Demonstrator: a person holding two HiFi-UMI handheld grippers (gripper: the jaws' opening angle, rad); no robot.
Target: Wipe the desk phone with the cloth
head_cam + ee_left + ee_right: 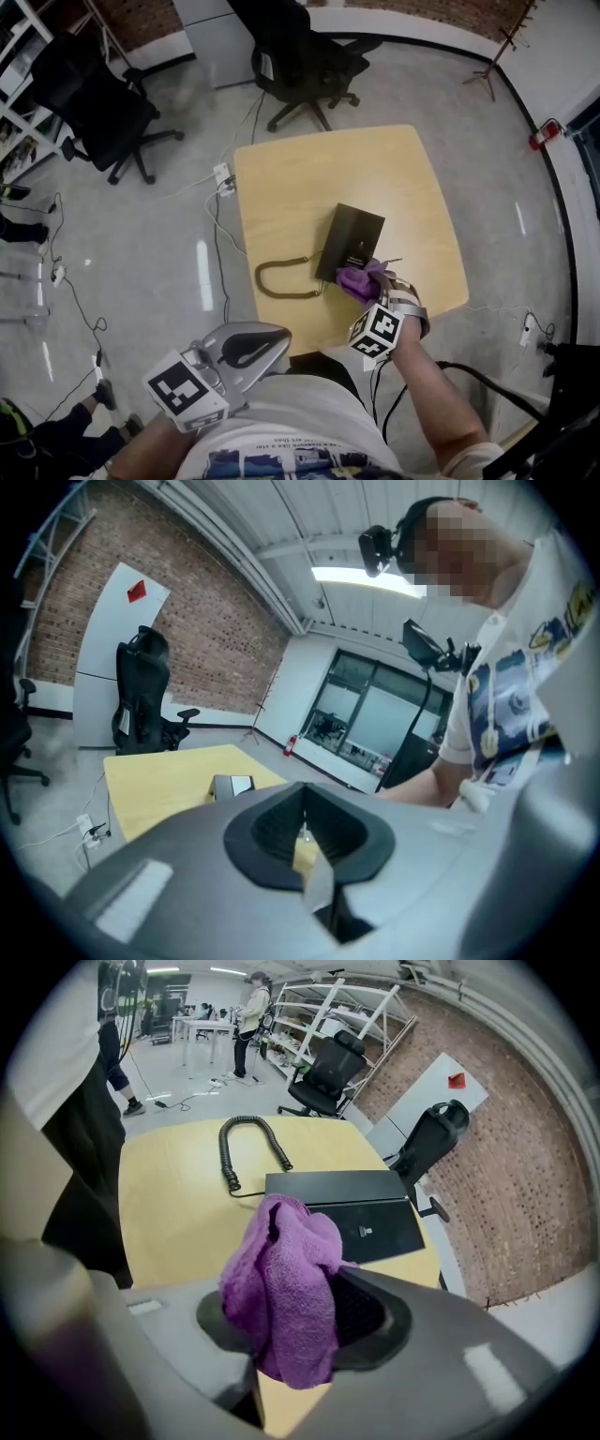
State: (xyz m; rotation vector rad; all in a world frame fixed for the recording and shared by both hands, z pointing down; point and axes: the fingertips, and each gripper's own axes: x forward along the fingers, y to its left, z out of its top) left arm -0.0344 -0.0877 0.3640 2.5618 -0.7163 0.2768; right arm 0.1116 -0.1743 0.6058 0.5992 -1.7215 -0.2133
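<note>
right claw [292, 1340] gripping purple cloth [281, 1283] at edge of desk phone [352, 241], left claw [305, 844] closed, empty, off table [309, 173]

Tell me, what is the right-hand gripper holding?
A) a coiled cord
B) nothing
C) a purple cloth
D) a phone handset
C: in the right gripper view, the right gripper is clamped on a purple cloth, close to the black desk phone.
</note>
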